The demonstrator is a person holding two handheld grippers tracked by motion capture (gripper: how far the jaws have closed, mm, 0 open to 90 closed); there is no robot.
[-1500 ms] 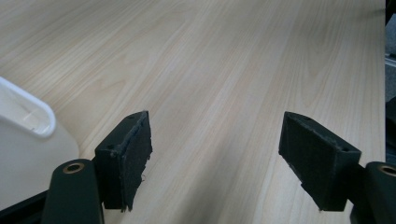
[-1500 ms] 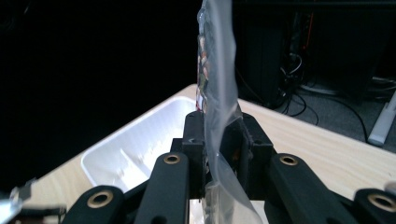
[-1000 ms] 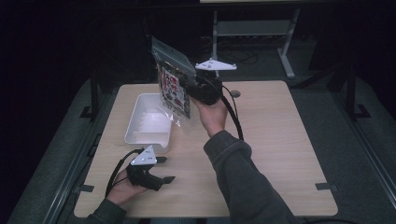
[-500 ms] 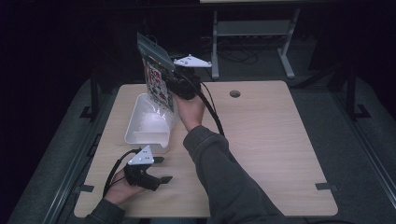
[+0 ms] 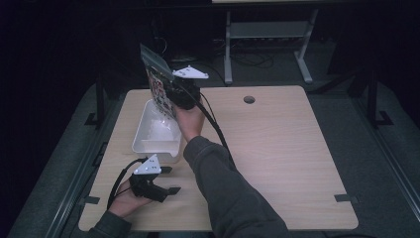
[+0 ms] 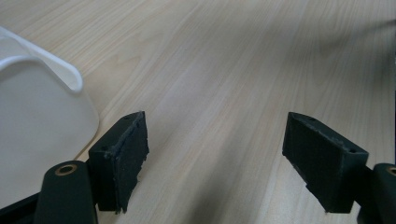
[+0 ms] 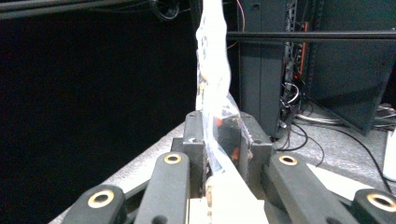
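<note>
My right gripper [image 5: 171, 94] is raised over the far end of a white tray [image 5: 143, 141] and is shut on a clear plastic packet [image 5: 157, 84] with a printed card inside. In the right gripper view the packet [image 7: 212, 74] stands up edge-on from between the closed jaws [image 7: 219, 140]. My left gripper [image 5: 168, 181] rests on the table near the front left, just in front of the tray, open with nothing in it. In the left gripper view its two black pads [image 6: 123, 158] stand wide apart over bare wood, with the tray's corner [image 6: 42, 116] at the left.
The wooden table [image 5: 287, 158] has a round cable hole [image 5: 249, 99] at the back. Dark floor, a metal stand [image 5: 267, 34] and cables lie beyond the far edge. The person's right sleeve [image 5: 223, 188] crosses the table's middle front.
My right gripper has carried the packet leftward, from the table's middle to above the tray's far end. The left gripper has stayed put.
</note>
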